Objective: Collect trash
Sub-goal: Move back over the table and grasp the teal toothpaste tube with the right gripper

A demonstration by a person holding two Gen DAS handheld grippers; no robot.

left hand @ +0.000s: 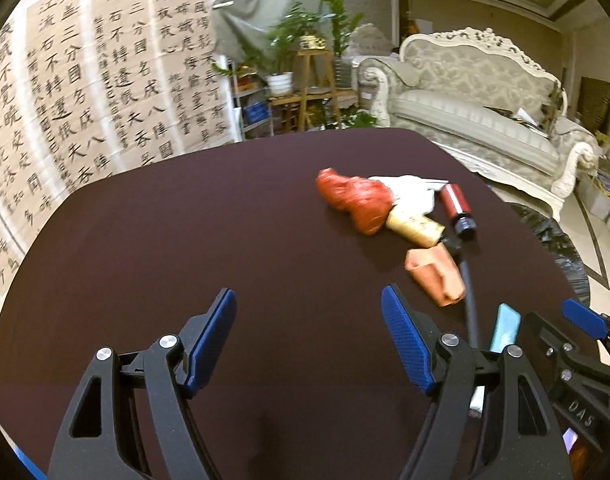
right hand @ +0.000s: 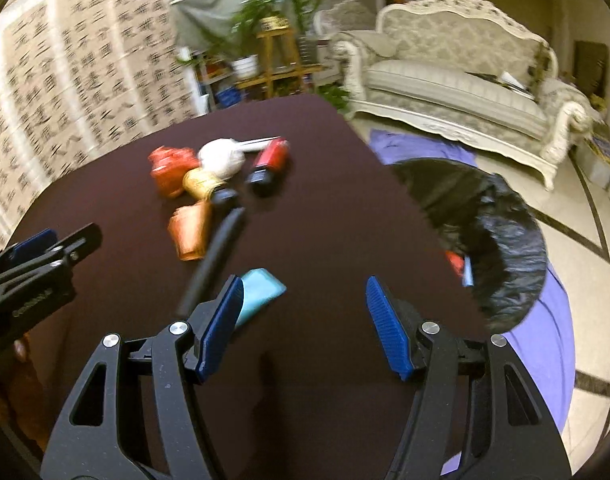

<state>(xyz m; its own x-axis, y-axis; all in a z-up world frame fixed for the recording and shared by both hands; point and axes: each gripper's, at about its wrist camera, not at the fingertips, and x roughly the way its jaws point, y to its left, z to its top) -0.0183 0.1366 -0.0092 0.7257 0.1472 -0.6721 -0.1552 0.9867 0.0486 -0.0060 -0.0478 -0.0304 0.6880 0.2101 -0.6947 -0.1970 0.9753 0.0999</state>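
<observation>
The left gripper hangs over the dark brown tabletop with its blue-padded fingers spread wide and nothing between them; the right gripper is likewise spread and empty. The trash lies in a loose cluster toward the table's far right side — a crumpled red plastic wrapper touching a white crumpled tissue, a yellow cylindrical tube, a red bottle with a black cap, an orange folded packet and a black rod. A light-blue flat packet sits just beside the right gripper's left finger. A black plastic trash bag gapes off the table's right edge, some bits already inside.
</observation>
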